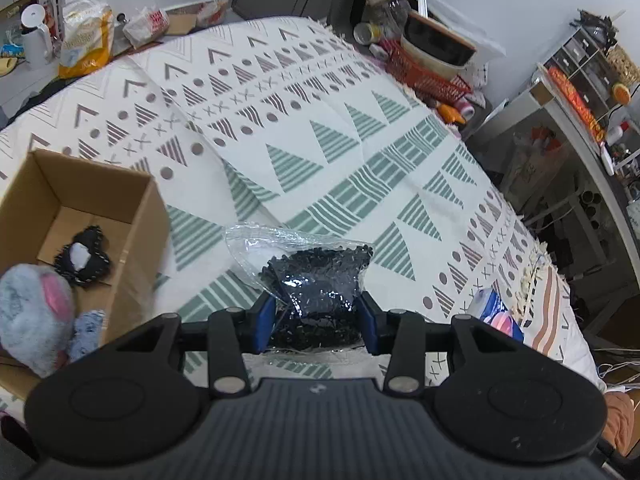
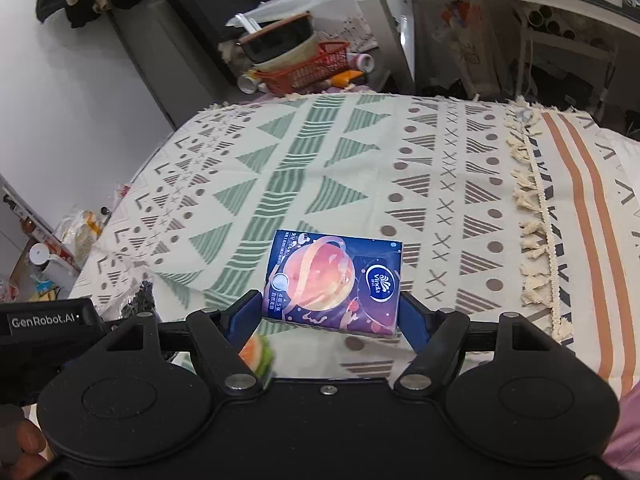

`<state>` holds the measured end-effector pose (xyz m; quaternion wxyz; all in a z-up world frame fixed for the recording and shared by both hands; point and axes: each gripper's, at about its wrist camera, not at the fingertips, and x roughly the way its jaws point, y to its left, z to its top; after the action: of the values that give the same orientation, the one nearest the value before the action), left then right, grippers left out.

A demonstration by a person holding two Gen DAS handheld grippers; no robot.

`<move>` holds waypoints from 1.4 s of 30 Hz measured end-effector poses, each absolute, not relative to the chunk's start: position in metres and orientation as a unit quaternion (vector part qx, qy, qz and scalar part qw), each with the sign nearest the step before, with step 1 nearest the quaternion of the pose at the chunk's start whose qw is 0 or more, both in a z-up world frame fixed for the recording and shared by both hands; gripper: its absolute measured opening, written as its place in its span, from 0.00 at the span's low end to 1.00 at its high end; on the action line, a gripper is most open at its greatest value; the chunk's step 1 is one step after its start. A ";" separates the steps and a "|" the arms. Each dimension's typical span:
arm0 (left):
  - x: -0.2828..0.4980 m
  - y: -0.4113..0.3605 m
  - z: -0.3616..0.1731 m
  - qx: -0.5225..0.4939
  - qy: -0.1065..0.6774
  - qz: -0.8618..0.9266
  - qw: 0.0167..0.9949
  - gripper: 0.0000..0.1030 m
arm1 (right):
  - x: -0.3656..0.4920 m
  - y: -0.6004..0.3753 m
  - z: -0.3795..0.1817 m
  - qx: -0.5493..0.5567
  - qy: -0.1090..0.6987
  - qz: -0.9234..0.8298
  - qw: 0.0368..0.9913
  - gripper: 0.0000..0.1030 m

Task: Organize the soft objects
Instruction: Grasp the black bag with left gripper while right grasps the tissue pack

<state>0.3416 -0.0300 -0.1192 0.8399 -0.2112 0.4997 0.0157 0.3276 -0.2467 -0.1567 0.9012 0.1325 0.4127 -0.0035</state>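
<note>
My left gripper is shut on a clear plastic bag of black sequined fabric, which bulges forward from between the blue fingers just above the patterned blanket. My right gripper is shut on a blue and pink tissue pack, pinched at both short sides. The same pack shows at the right in the left wrist view. An open cardboard box sits to the left, holding a black fabric piece and a grey and pink plush toy.
A small watermelon-coloured soft item lies under the right gripper. A red basket and bowls crowd the far end of the bed. Shelves stand to the right, and bags and a white bottle sit at the far left.
</note>
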 end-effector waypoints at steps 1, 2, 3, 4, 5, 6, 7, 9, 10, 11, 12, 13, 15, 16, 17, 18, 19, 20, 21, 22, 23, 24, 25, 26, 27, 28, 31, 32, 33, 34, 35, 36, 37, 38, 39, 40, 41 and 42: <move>0.339 -0.026 -0.117 -0.211 0.497 0.016 0.842 0.41 | 0.325 -0.243 -0.155 0.132 0.411 -0.002 0.902 0.69; 0.336 -0.023 -0.115 -0.211 0.495 0.017 0.843 0.41 | 0.322 -0.240 -0.153 0.133 0.410 0.000 0.902 0.69; 0.334 -0.019 -0.113 -0.213 0.493 0.017 0.843 0.41 | 0.320 -0.236 -0.151 0.134 0.408 0.001 0.903 0.69; 0.332 -0.015 -0.111 -0.216 0.493 0.019 0.843 0.41 | 0.317 -0.232 -0.149 0.134 0.406 0.003 0.904 0.69; 0.330 -0.011 -0.110 -0.220 0.492 0.020 0.842 0.41 | 0.315 -0.228 -0.147 0.132 0.403 0.005 0.905 0.69; 0.327 -0.007 -0.109 -0.222 0.491 0.020 0.842 0.41 | 0.313 -0.224 -0.145 0.132 0.400 0.006 0.907 0.69; 0.325 -0.004 -0.107 -0.222 0.488 0.019 0.844 0.41 | 0.311 -0.221 -0.143 0.133 0.398 0.007 0.908 0.69; 0.321 0.003 -0.102 -0.220 0.482 0.020 0.848 0.41 | 0.309 -0.215 -0.140 0.144 0.403 0.012 0.904 0.69; 0.319 0.008 -0.100 -0.221 0.479 0.021 0.849 0.41 | 0.308 -0.214 -0.138 0.157 0.405 0.016 0.901 0.69; 0.317 0.012 -0.098 -0.222 0.477 0.021 0.850 0.41 | 0.306 -0.211 -0.135 0.163 0.404 0.020 0.900 0.69; 0.315 0.016 -0.097 -0.224 0.476 0.021 0.850 0.41 | 0.304 -0.206 -0.132 0.160 0.401 0.024 0.902 0.69; 0.314 0.021 -0.095 -0.226 0.475 0.022 0.850 0.41 | 0.302 -0.200 -0.128 0.152 0.397 0.027 0.905 0.69; 0.310 0.030 -0.092 -0.230 0.471 0.022 0.851 0.41 | 0.299 -0.189 -0.122 0.143 0.392 0.037 0.908 0.69; 0.308 0.036 -0.090 -0.233 0.469 0.023 0.852 0.41 | 0.298 -0.184 -0.120 0.141 0.390 0.042 0.909 0.69; 0.307 0.040 -0.089 -0.234 0.466 0.025 0.853 0.41 | 0.296 -0.180 -0.118 0.139 0.389 0.046 0.910 0.69; 0.305 0.045 -0.088 -0.236 0.464 0.027 0.853 0.41 | 0.295 -0.175 -0.116 0.135 0.388 0.050 0.910 0.69; 0.303 0.051 -0.087 -0.237 0.462 0.030 0.854 0.41 | 0.294 -0.169 -0.115 0.132 0.387 0.055 0.911 0.69; 0.302 0.056 -0.086 -0.237 0.459 0.034 0.856 0.41 | 0.293 -0.165 -0.114 0.128 0.387 0.060 0.911 0.69; 0.300 0.062 -0.086 -0.237 0.457 0.037 0.857 0.41 | 0.293 -0.160 -0.113 0.125 0.388 0.064 0.911 0.69; 0.299 0.067 -0.085 -0.239 0.455 0.040 0.857 0.41 | 0.292 -0.156 -0.112 0.123 0.387 0.067 0.911 0.69; 0.298 0.073 -0.085 -0.243 0.454 0.042 0.856 0.41 | 0.292 -0.152 -0.111 0.121 0.387 0.069 0.911 0.69; 0.296 0.079 -0.086 -0.246 0.453 0.043 0.856 0.41 | 0.291 -0.148 -0.111 0.119 0.387 0.071 0.911 0.69; 0.295 0.085 -0.086 -0.248 0.453 0.046 0.855 0.41 | 0.291 -0.143 -0.111 0.117 0.387 0.073 0.912 0.69; 0.294 0.090 -0.087 -0.249 0.452 0.048 0.855 0.41 | 0.291 -0.139 -0.111 0.115 0.387 0.075 0.912 0.69; 0.294 0.095 -0.087 -0.250 0.451 0.050 0.855 0.41 | 0.290 -0.135 -0.111 0.111 0.387 0.077 0.912 0.69; 0.293 0.100 -0.088 -0.252 0.451 0.053 0.855 0.41 | 0.289 -0.130 -0.111 0.108 0.387 0.079 0.912 0.69; 0.293 0.114 -0.090 -0.257 0.450 0.061 0.853 0.41 | 0.288 -0.119 -0.112 0.103 0.390 0.085 0.911 0.69; 0.292 0.119 -0.091 -0.258 0.450 0.063 0.853 0.41 | 0.288 -0.116 -0.112 0.103 0.391 0.086 0.910 0.69; 0.293 0.123 -0.092 -0.259 0.450 0.066 0.852 0.42 | 0.288 -0.112 -0.112 0.102 0.391 0.088 0.910 0.69; 0.293 0.128 -0.093 -0.261 0.449 0.068 0.852 0.42 | 0.288 -0.109 -0.112 0.100 0.391 0.089 0.910 0.69; 0.293 0.132 -0.094 -0.263 0.449 0.070 0.851 0.42 | 0.287 -0.105 -0.112 0.098 0.391 0.090 0.911 0.69; 0.293 0.137 -0.095 -0.266 0.449 0.073 0.850 0.42 | 0.287 -0.101 -0.112 0.095 0.392 0.092 0.911 0.69; 0.294 0.141 -0.096 -0.269 0.448 0.075 0.849 0.42 | 0.288 -0.098 -0.112 0.094 0.393 0.093 0.910 0.69; 0.294 0.146 -0.098 -0.271 0.448 0.078 0.848 0.42 | 0.288 -0.095 -0.112 0.092 0.393 0.095 0.910 0.69; 0.294 0.149 -0.100 -0.274 0.448 0.080 0.847 0.42 | 0.288 -0.092 -0.113 0.090 0.394 0.096 0.909 0.69; 0.295 0.154 -0.102 -0.277 0.448 0.081 0.846 0.42 | 0.289 -0.089 -0.114 0.088 0.396 0.097 0.909 0.69; 0.295 0.158 -0.104 -0.280 0.449 0.082 0.845 0.42 | 0.289 -0.086 -0.115 0.086 0.397 0.098 0.908 0.69; 0.296 0.162 -0.106 -0.283 0.450 0.084 0.843 0.42 | 0.289 -0.083 -0.115 0.084 0.398 0.099 0.908 0.69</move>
<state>0.2961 0.1620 -0.1063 0.8427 -0.2835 0.4499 0.0844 0.2892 -0.0825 -0.1153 0.9082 0.0840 0.3979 0.0990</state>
